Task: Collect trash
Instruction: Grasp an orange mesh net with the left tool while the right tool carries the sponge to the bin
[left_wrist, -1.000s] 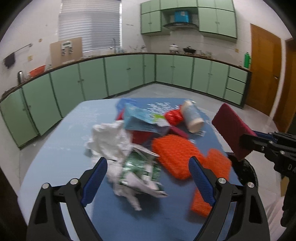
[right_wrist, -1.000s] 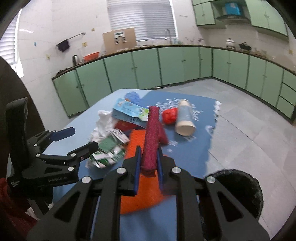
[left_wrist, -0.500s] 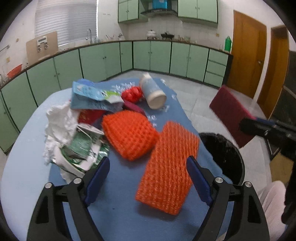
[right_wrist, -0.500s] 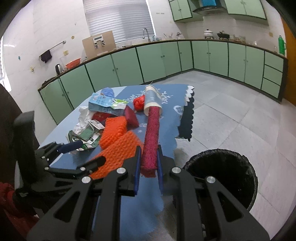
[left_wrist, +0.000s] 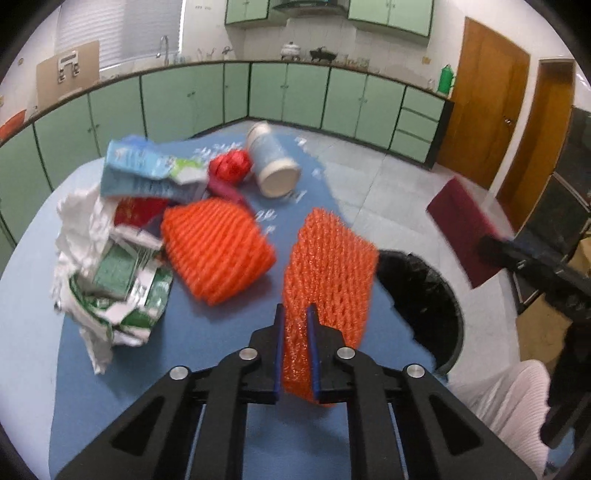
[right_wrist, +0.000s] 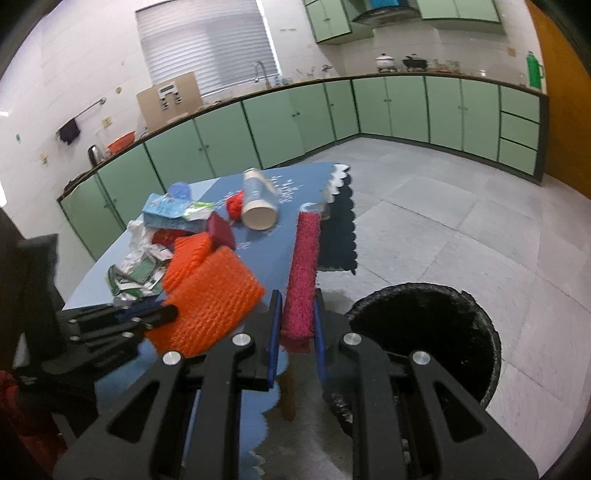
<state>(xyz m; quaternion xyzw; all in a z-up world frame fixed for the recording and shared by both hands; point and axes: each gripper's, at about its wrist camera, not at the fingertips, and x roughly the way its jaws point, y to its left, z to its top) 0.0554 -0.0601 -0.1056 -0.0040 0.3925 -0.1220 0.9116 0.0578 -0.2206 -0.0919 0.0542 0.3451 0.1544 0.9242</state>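
My left gripper (left_wrist: 295, 310) is closing its jaws on the near end of an orange foam net (left_wrist: 328, 273), and the pads press into it at the table's right edge. A second orange net (left_wrist: 218, 247) lies to its left. My right gripper (right_wrist: 297, 295) is shut on a maroon scouring pad (right_wrist: 303, 273), held on edge beside the table and close to the black trash bin (right_wrist: 424, 325). In the left wrist view, that pad (left_wrist: 461, 225) hangs above and right of the bin (left_wrist: 421, 295).
On the blue tablecloth (left_wrist: 184, 369) lie crumpled white paper (left_wrist: 81, 225), a green wrapper (left_wrist: 125, 295), a blue carton (left_wrist: 144, 173), a red ball (left_wrist: 231, 166) and a tipped white bottle (left_wrist: 273, 162). Green cabinets line the walls. A white sleeve (left_wrist: 509, 398) shows at lower right.
My left gripper swung right from the paper pile to the flat orange net and shut on it. The right gripper carried the maroon pad off the table toward the bin.
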